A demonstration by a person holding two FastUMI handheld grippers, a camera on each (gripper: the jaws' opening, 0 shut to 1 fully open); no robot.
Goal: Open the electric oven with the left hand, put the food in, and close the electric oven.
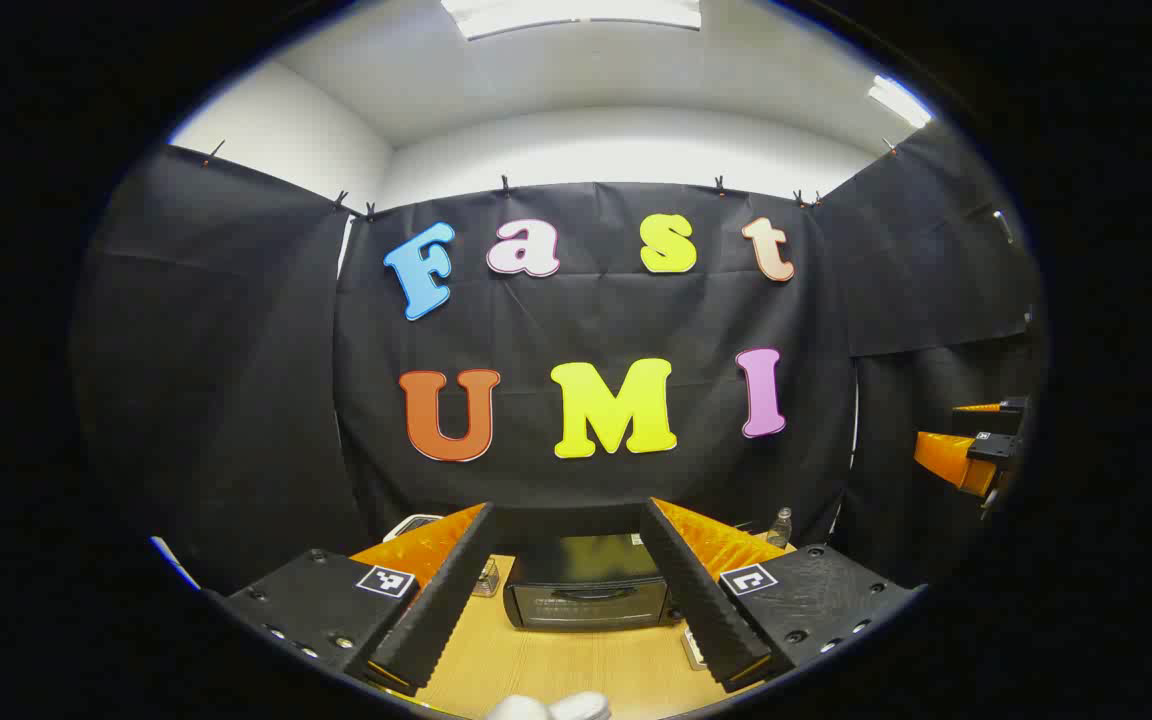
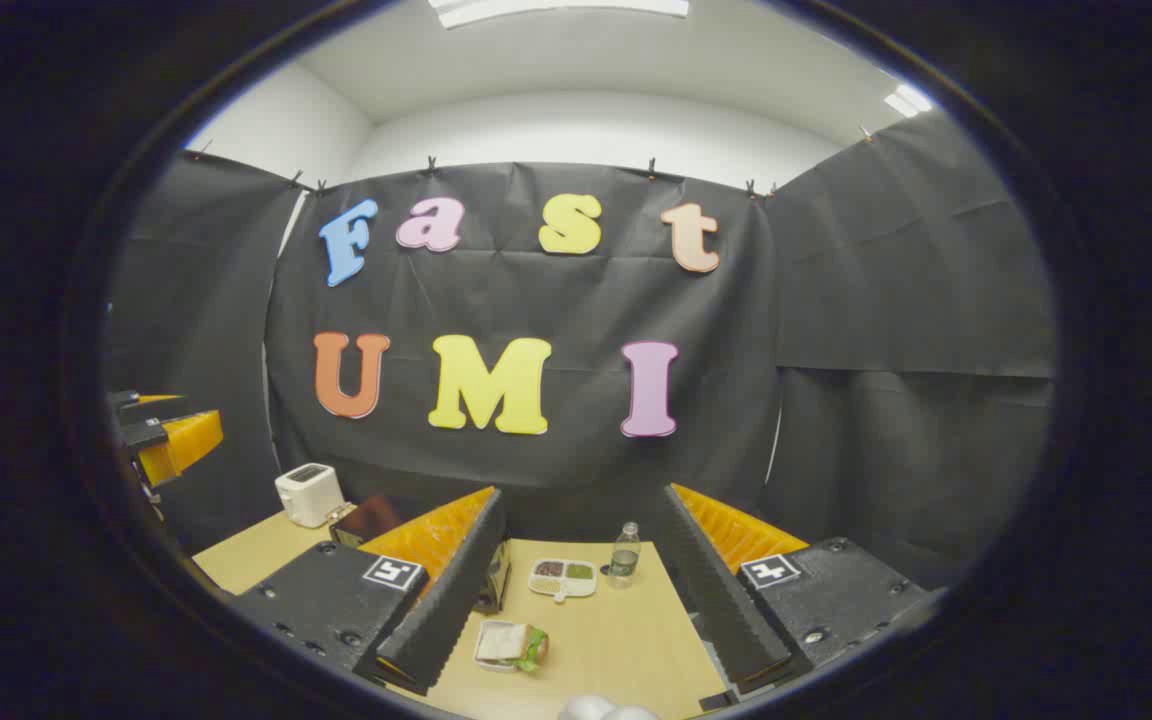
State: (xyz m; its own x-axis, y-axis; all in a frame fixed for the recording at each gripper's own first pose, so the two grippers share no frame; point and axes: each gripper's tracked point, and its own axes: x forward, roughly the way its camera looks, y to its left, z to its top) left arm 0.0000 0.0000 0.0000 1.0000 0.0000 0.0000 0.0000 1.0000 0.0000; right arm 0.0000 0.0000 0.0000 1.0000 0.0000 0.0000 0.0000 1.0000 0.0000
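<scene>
**Oven shut, food on table – nothing started yet**

While both hand-held grippers hang above the table (image 1: 576, 670), the task looks to be at step zero, as far as I can judge. My left hand-held gripper (image 1: 566, 590) has its fingers spread wide w/ nothing between them; it's aimed straight at the electric oven (image 1: 588, 593), which sits toward the back of the table w/ its door closed and handle untouched. I'm well apart from it, no contact.

My right hand-held gripper (image 2: 576, 600) is also wide open and empty. Below it, near the table's front, lies the food: a sandwich (image 2: 511, 645) on a small tray, not picked up. Farther back are a divided dish (image 2: 563, 577) and a water bottle (image 2: 623, 555); a white toaster (image 2: 308, 494) stands at the far left corner.

Left to do, by my read: everything. Left goes in for the oven handle & pulls the door down, right grabs the sandwich, puts it inside, then door shut.
</scene>
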